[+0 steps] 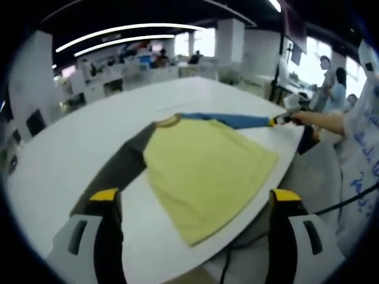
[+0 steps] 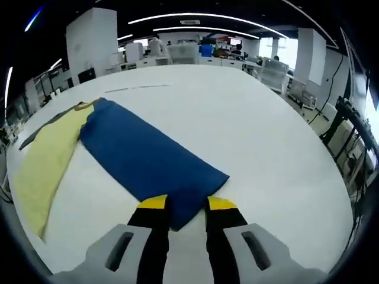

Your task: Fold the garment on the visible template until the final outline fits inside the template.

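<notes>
A yellow-bodied garment is seen spread flat on a white table, one blue sleeve stretched outward. The sleeve's cuff is pinched by the right gripper; the left gripper is held apart, empty. The cloth is judged light, limp, best taken at hems.

My left gripper hovers with its jaws spread wide apart, gripping nothing. My right gripper has its jaws drawn close, pinching cloth (blue, at its edge) between the yellow tips.
</notes>
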